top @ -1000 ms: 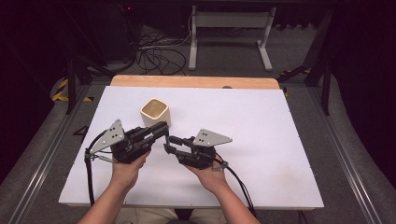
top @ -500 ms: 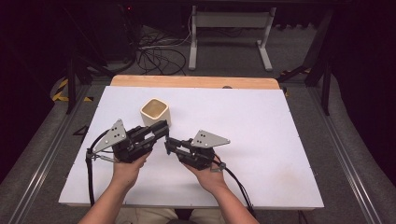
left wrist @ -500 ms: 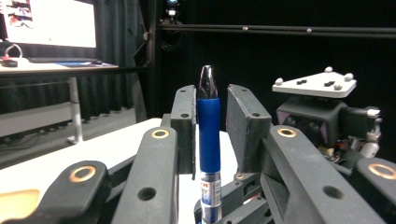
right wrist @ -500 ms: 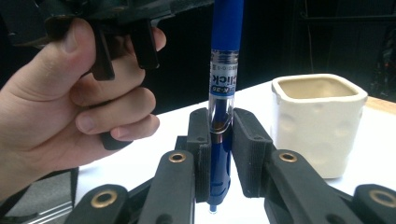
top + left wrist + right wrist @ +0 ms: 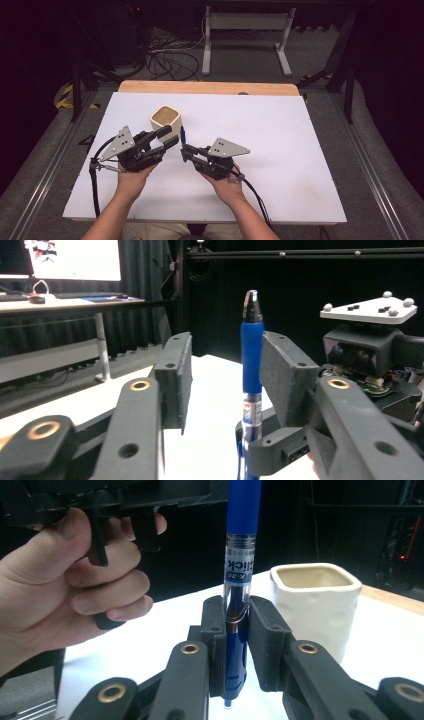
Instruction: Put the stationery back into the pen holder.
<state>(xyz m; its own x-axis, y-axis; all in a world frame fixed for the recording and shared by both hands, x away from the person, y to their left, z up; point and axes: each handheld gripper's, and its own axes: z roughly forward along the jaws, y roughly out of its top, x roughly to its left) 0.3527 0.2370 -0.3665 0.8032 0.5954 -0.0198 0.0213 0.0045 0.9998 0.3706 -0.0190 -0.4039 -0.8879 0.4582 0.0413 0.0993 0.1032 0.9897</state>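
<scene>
A blue pen [image 5: 241,540] stands upright with its tip up, and my right gripper [image 5: 235,617] is shut on its clear lower barrel. In the high view the right gripper [image 5: 184,150] points left with the pen [image 5: 183,134] rising from its jaws. My left gripper [image 5: 170,136] faces it from the left. Its jaws [image 5: 227,375] have just been opening and now stand apart around the pen's blue grip [image 5: 251,355], with a clear gap on one side. A cream square cup [image 5: 166,119] stands just behind both grippers.
The white board [image 5: 280,135] covers the table, with a wooden strip [image 5: 210,87] along its far edge. A metal stand [image 5: 245,35] and cables [image 5: 165,55] lie on the floor beyond. The cup [image 5: 317,605] is close behind the pen.
The left gripper's jaws have spread apart from the pen. The right gripper keeps its hold on the pen, and both hands stay where they were.
</scene>
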